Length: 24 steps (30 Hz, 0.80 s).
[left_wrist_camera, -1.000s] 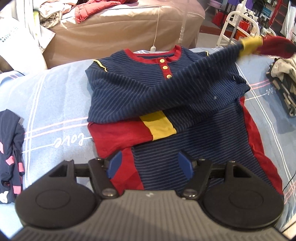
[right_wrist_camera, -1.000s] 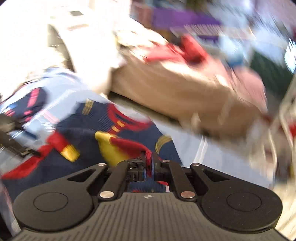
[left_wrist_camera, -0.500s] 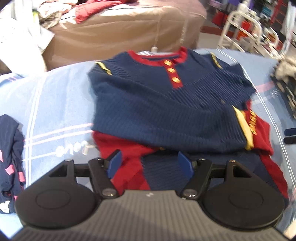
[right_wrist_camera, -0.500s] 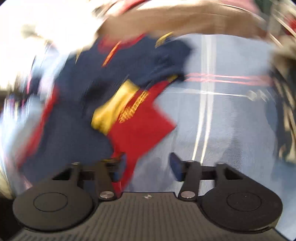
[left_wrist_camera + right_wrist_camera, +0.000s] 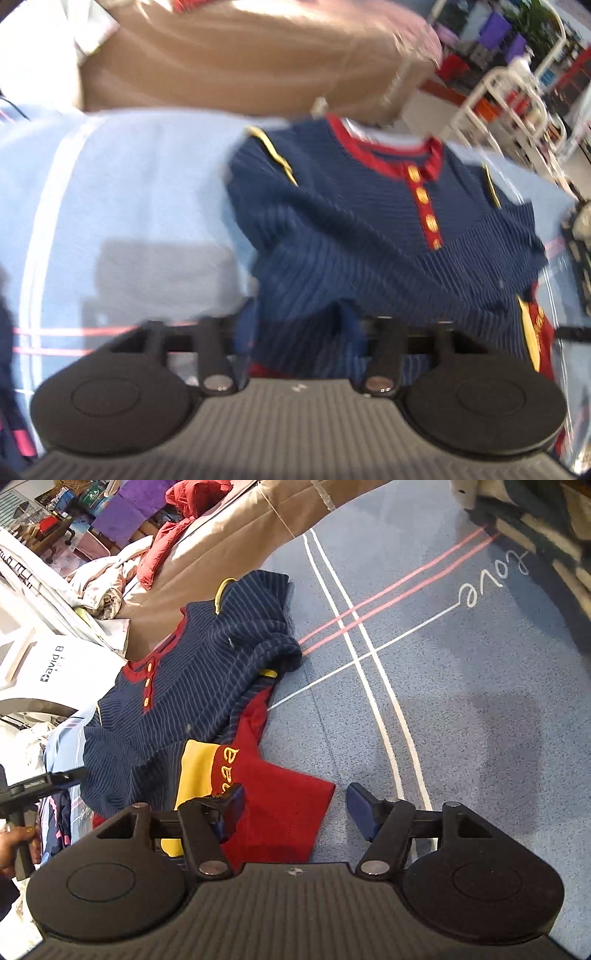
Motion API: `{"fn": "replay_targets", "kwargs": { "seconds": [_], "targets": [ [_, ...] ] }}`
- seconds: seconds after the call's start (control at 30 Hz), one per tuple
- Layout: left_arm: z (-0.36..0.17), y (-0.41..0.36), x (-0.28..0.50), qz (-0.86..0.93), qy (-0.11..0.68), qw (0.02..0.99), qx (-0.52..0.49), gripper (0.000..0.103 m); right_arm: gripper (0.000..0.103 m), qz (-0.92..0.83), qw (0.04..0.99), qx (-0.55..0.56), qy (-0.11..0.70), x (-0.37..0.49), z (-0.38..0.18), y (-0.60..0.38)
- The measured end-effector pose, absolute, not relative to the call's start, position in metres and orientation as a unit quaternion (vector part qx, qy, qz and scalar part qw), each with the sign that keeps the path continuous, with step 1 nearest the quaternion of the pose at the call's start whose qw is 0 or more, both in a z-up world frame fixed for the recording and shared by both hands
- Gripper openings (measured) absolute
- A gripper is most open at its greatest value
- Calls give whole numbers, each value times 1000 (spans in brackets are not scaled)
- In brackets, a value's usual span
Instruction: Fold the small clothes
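A navy striped top (image 5: 354,236) with a red collar and yellow buttons lies spread on a light blue bed sheet (image 5: 122,192), both sleeves folded across its front. The left gripper (image 5: 297,328) sits at the garment's lower left edge; its fingers have just been closing with navy fabric between them, though blur hides whether they pinch it. The right gripper (image 5: 295,805) has its fingers spread wide, the left one above the red cuff (image 5: 280,797), the right one above bare sheet.
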State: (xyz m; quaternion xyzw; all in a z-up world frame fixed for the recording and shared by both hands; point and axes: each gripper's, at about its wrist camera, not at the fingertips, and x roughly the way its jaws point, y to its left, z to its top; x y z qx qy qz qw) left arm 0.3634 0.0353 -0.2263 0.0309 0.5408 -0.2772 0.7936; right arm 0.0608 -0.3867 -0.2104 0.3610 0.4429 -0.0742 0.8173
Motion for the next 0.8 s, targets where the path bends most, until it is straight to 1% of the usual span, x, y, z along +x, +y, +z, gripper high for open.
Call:
{"fn": "replay_targets", "kwargs": {
  "seconds": [0.07, 0.17, 0.27, 0.33, 0.37, 0.4, 0.47, 0.53, 0.57, 0.6, 0.63, 0.67, 0.7, 0.73, 0.77, 0.8],
  "targets": [
    [-231, 29, 357, -265, 539, 798, 54, 20, 101, -76, 816, 362, 444, 63, -210, -388],
    [-221, 33, 350, -245, 525, 814, 36, 11, 101, -82, 814, 366, 444, 68, -210, -388],
    [-203, 42, 346, -242, 509, 825, 44, 8, 101, -80, 811, 379, 439, 70, -209, -387],
    [-203, 54, 350, -230, 515, 825, 48, 7, 102, -72, 811, 379, 440, 73, -209, -384],
    [-204, 64, 354, -210, 518, 828, 49, 3, 102, -71, 812, 375, 442, 75, -209, -383],
    [-204, 75, 357, -186, 520, 832, 43, 1, 102, -71, 812, 373, 443, 75, -209, -382],
    [-208, 99, 367, -150, 529, 835, 11, 0, 102, -72, 812, 376, 440, 77, -210, -382],
    [-208, 109, 370, -137, 529, 838, 13, 1, 101, -62, 814, 373, 441, 80, -210, -380],
    [-204, 109, 369, -140, 524, 840, 17, 1, 89, -64, 816, 360, 447, 81, -210, -378],
    [-200, 107, 368, -148, 517, 843, 10, 2, 68, -73, 818, 346, 454, 82, -209, -377],
    [-195, 106, 366, -158, 509, 846, -3, 7, 59, -81, 817, 340, 458, 81, -210, -377],
    [-192, 102, 365, -167, 505, 847, -9, 14, 51, -84, 815, 344, 458, 80, -211, -380],
    [-192, 97, 364, -175, 508, 844, -9, 21, 41, -81, 814, 350, 457, 79, -212, -382],
    [-193, 90, 365, -189, 516, 835, -14, 37, 32, -77, 813, 352, 457, 78, -213, -384],
    [-195, 82, 365, -205, 520, 829, -21, 48, 17, -72, 814, 349, 458, 78, -211, -385],
    [-196, 75, 364, -218, 518, 827, -24, 51, 16, -73, 819, 338, 457, 78, -207, -385]
  ]
}}
